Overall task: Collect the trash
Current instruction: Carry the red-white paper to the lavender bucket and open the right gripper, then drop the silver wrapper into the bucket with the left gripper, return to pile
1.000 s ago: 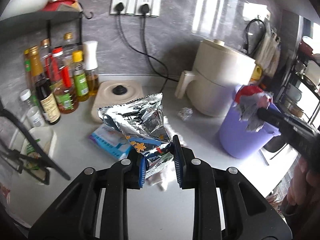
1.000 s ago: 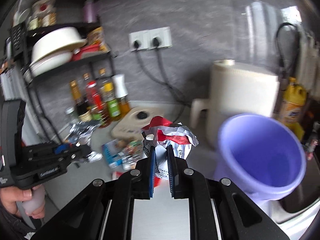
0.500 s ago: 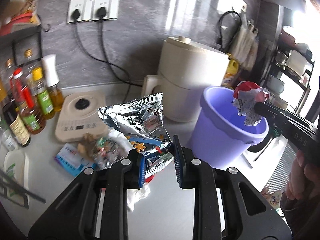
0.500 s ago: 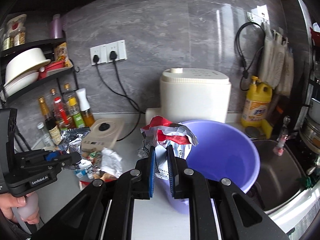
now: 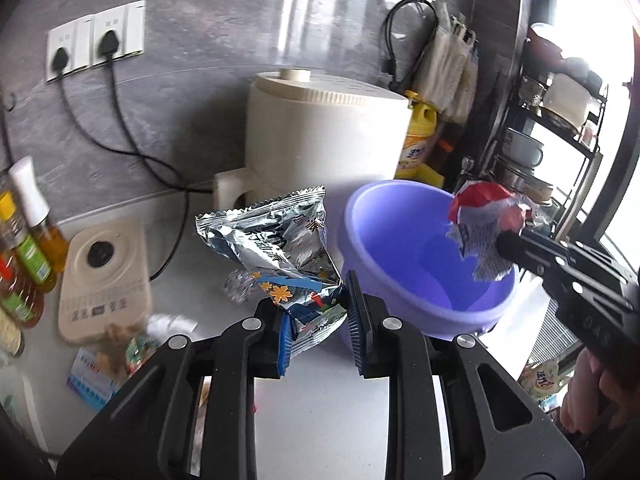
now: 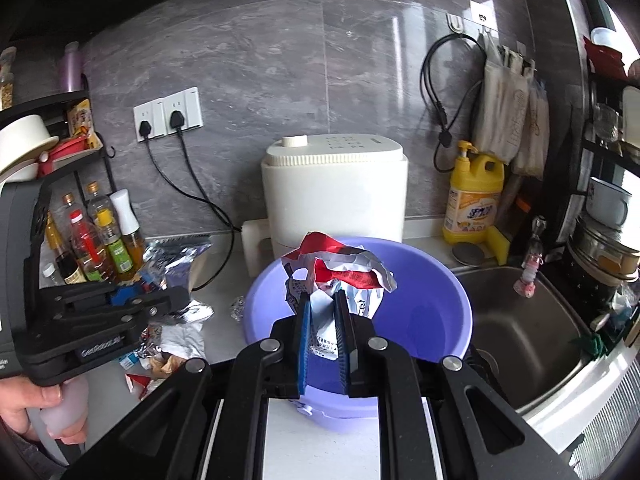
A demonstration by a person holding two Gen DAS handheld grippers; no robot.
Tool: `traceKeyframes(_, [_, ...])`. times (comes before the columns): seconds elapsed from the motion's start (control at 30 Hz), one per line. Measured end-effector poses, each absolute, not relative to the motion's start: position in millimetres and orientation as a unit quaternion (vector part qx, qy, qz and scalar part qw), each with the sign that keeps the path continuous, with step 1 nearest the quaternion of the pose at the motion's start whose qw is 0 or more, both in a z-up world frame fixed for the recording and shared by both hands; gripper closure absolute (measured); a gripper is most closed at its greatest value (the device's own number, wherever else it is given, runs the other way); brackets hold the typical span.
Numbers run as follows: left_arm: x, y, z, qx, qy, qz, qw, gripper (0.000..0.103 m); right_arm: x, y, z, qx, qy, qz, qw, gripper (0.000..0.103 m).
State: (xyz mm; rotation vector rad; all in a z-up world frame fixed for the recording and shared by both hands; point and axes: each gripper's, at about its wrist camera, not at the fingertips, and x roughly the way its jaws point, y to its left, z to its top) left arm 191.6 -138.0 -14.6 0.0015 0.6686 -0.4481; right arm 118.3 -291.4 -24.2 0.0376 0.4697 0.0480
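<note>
1. The right gripper [image 6: 323, 338] has its fingers closed on a crumpled red-and-white wrapper [image 6: 340, 268], held over the open purple basin [image 6: 448, 292].
2. The left gripper [image 5: 320, 334] has its fingers clamped on the lower corner of a silver foil snack bag [image 5: 276, 240], raised just beside the basin's rim.
3. More scraps [image 6: 168, 344] lie on the bench [image 5: 320, 420], near a cream appliance [image 6: 336, 196].

The purple plastic basin [image 6: 452, 300] sits on the desk [image 5: 320, 420] before the cream plastic appliance [image 6: 334, 192], steel sink [image 6: 520, 340] to its right, loose wrappers [image 6: 172, 344] left.
</note>
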Motion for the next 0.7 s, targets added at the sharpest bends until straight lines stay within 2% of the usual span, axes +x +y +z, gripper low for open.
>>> traceKeyframes(0.13, [201.3,-150.7,-13.7,0.005,0.324,-0.232,0.917,0.079,120.1,-297.2,-25.6,0.024,0.232,0.012,0.972,0.090])
traceKeyframes(0.2, [203.5,-155.3,-13.3,0.007,0.323,-0.234,0.917,0.079,121.9,-299.0,-25.7,0.023,0.231,0.006,0.973,0.086])
traceKeyframes(0.27, [206.6,-160.1,-11.7,0.008,0.321,-0.240,0.916,0.079,121.6,-300.6,-25.2,0.022,0.230,0.000,0.973,0.069])
traceKeyframes(0.3, [207.8,-162.1,-10.6,0.009,0.320,-0.242,0.916,0.079,118.2,-301.4,-23.7,0.022,0.222,-0.006,0.975,0.048])
traceKeyframes(0.33, [208.7,-163.6,-9.5,0.009,0.319,-0.244,0.916,0.079,115.0,-302.5,-22.5,0.023,0.213,-0.011,0.977,0.040])
traceKeyframes(0.47, [208.6,-170.3,-3.9,0.014,0.310,-0.251,0.917,0.079,103.2,-305.2,-21.9,0.026,0.207,-0.018,0.978,0.039])
traceKeyframes(0.7, [208.4,-187.1,-0.5,0.022,0.304,-0.269,0.914,0.079,81.4,-312.9,-21.1,0.043,0.203,-0.034,0.978,0.033])
